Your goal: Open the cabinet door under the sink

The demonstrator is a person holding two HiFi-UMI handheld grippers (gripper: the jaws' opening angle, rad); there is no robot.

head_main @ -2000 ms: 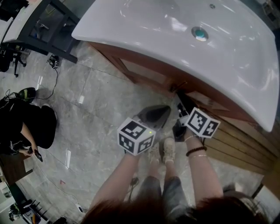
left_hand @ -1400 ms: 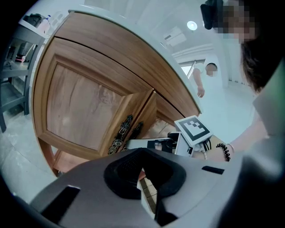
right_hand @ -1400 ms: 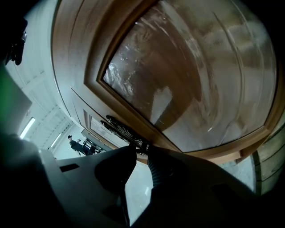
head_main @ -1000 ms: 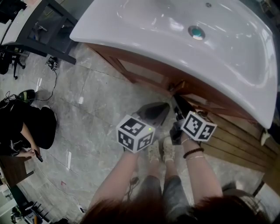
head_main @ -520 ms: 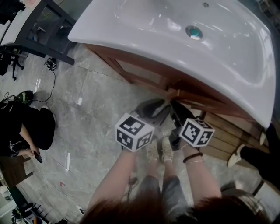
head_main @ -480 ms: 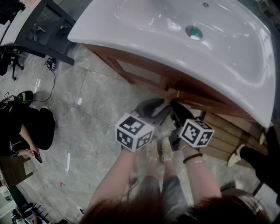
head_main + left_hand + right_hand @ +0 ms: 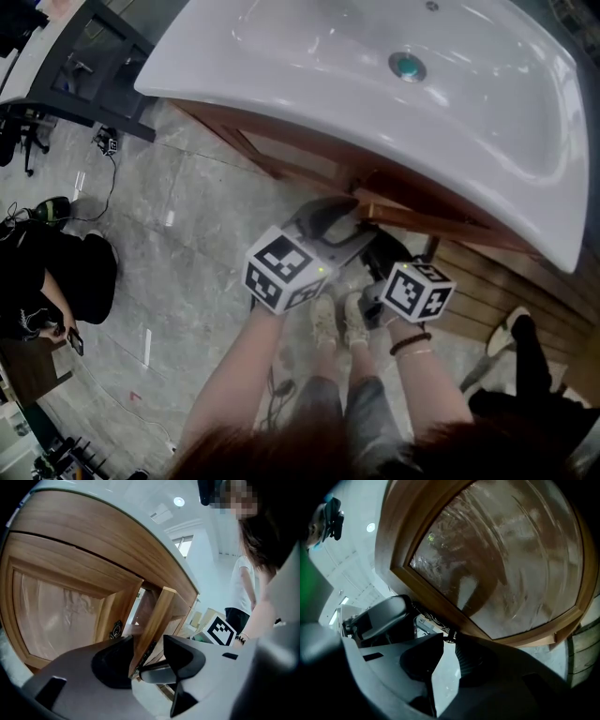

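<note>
cabinet door [image 7: 157, 616] stands ajar under the sink's [image 7: 375, 84] front edge. right tongs [image 7: 449, 641] clench its handle [image 7: 437, 621]. left tongs [image 7: 149, 644] have just been opening, released, with the door edge between the jaws. next: swing the door wider.

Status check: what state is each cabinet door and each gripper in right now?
left door: shut.
right door: ajar, swung outward.
left gripper: open, its jaws have just been opening, with the right door's edge between them.
right gripper: shut on the door handle.
</note>
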